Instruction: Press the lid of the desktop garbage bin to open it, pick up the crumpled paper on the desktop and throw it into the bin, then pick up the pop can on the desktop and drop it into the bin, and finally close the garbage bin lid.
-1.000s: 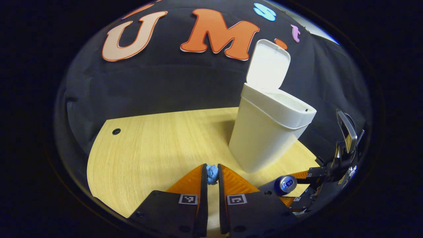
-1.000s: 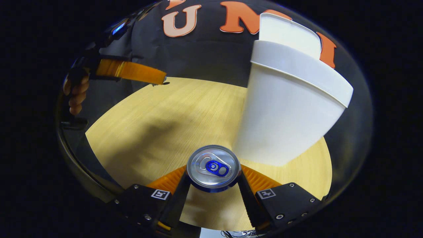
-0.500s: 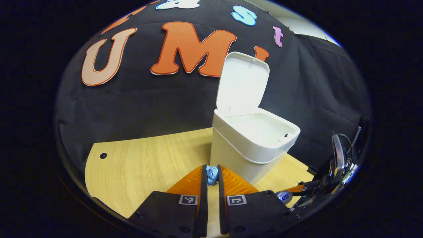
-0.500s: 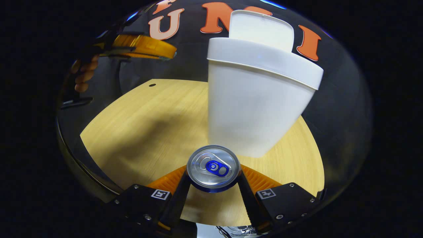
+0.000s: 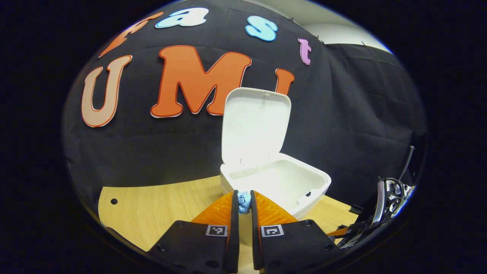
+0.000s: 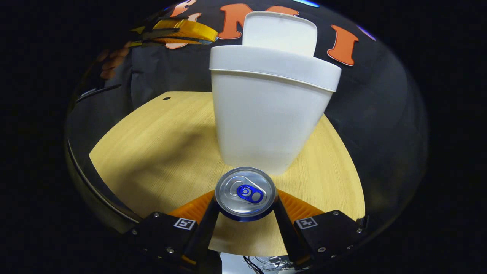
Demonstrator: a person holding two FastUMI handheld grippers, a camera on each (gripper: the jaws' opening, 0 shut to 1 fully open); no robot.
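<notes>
A pale wooden surface (image 6: 152, 152) was backed by black cloth. The crumpled paper (image 5: 244, 201) was pinched between the closed fingers of the left gripper (image 5: 243, 205), just before the rim of the open bin (image 5: 277, 182), lid (image 5: 255, 125) raised. The paper step was judged in hand; carrying over the opening and releasing was called for. The can (image 6: 245, 194) was gripped by the right gripper (image 6: 245, 207), near the bin's base.

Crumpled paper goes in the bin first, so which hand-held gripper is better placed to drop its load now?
Left. The left hand-held gripper pinches the crumpled paper high at the open bin's rim, lid up. The right hand-held gripper holds the pop can low, facing the bin's wall.
</notes>
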